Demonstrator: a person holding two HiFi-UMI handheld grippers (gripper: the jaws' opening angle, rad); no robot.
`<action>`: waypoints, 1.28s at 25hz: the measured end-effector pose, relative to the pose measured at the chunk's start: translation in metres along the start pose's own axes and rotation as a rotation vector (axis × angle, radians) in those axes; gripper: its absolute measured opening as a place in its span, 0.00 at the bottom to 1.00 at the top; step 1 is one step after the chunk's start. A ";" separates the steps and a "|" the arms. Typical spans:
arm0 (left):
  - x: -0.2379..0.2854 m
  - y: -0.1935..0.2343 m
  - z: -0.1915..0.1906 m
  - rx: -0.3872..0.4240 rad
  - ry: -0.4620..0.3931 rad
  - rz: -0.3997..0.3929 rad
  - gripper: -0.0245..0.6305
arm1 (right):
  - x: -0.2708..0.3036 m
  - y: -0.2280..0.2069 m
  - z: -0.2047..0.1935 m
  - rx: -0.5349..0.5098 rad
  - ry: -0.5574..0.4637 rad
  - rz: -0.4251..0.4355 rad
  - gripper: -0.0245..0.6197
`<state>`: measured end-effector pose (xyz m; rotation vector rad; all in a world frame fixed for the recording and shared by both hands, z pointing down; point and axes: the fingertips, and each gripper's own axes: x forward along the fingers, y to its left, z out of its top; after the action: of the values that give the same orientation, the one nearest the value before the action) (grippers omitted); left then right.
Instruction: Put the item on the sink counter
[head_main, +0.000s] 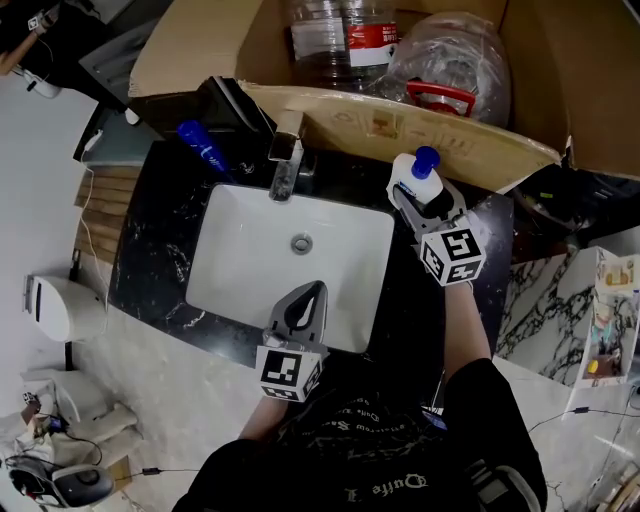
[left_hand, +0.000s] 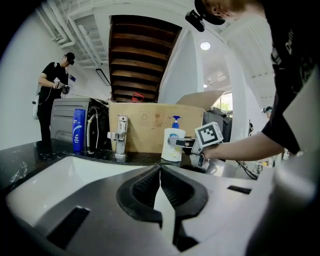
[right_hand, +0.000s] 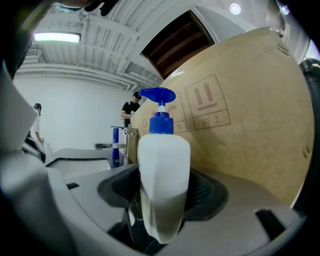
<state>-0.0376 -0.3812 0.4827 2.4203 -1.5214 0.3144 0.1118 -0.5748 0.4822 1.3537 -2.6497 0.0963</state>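
- My right tool (head_main: 418, 198): pinching white plastic bottle with blue pump head (head_main: 417, 178) by body, bottle upright.
- Bottle location: right rear of black marble surface (head_main: 150, 240), beside white rectangular basin (head_main: 240, 250), near brown cardboard box (head_main: 480, 150).
- Bottle base at or just above surface; contact unconfirmed.
- My left tool (head_main: 310, 295): pressed together, empty, over basin front rim.
- Judgement: carry nearly done.
- Remaining: seat bottle, spread right tool, withdraw.

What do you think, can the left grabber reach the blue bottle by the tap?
Probably yes. The left gripper is shut and empty, and only the sink basin lies between it and the blue bottle.
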 end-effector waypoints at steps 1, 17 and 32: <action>0.001 0.000 -0.001 -0.002 0.001 0.000 0.05 | 0.000 0.000 0.000 -0.004 -0.002 0.010 0.45; -0.011 -0.008 0.003 0.004 -0.037 -0.037 0.05 | -0.037 0.015 0.030 -0.063 -0.024 -0.033 0.60; -0.041 -0.001 0.018 -0.116 -0.160 -0.076 0.05 | -0.138 0.088 0.050 -0.032 -0.032 -0.118 0.59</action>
<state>-0.0532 -0.3522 0.4531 2.4533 -1.4624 0.0159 0.1142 -0.4194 0.4102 1.5096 -2.5775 0.0175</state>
